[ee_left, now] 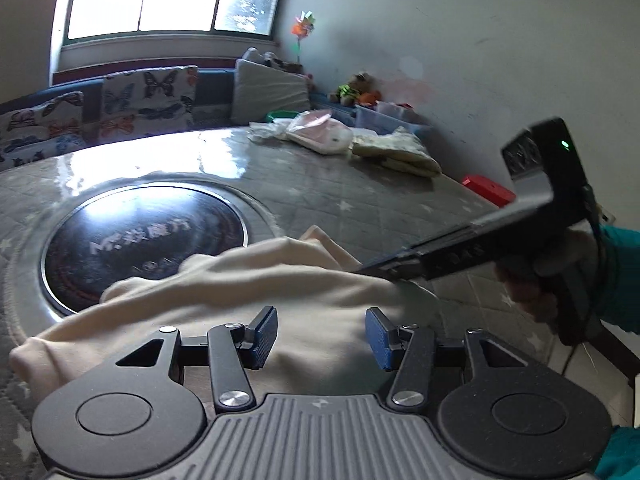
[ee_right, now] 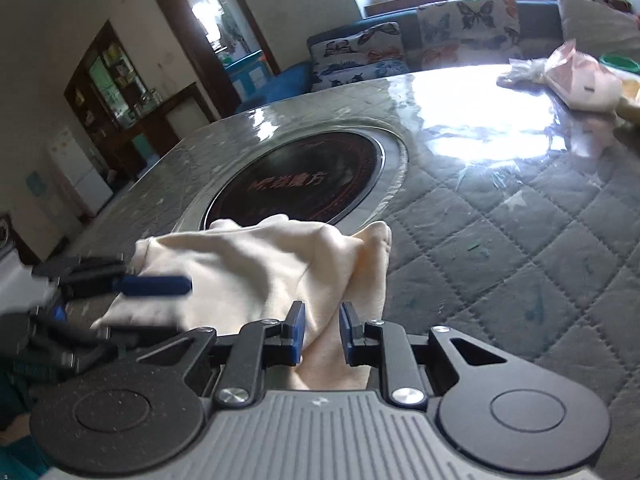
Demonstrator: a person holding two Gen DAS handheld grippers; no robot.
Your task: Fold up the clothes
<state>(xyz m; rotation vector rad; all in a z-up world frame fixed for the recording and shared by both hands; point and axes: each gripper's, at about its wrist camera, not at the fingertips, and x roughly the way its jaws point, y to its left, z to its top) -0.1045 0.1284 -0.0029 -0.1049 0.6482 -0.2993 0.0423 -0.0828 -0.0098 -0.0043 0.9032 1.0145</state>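
Observation:
A cream garment (ee_left: 248,292) lies bunched on the grey quilted table (ee_left: 360,200), partly over the round black hob (ee_left: 144,236). My left gripper (ee_left: 322,336) hovers over its near part, open, with the cloth lying flat below the wide gap between the blue pads. In the right wrist view my right gripper (ee_right: 322,332) is shut on a gathered fold of the garment (ee_right: 256,264), which fills the narrow gap between its pads. From the left wrist view the right gripper (ee_left: 362,271) comes in from the right, its tips at the cloth's edge. One blue finger (ee_right: 156,284) of the left gripper lies over the cloth's left side.
Folded pale clothes (ee_left: 404,152) and a pink bag (ee_left: 320,132) sit at the table's far side, a red box (ee_left: 488,190) beyond its right edge. A sofa with butterfly cushions (ee_right: 460,28) runs behind. A hand in a teal sleeve (ee_left: 624,276) holds the right gripper.

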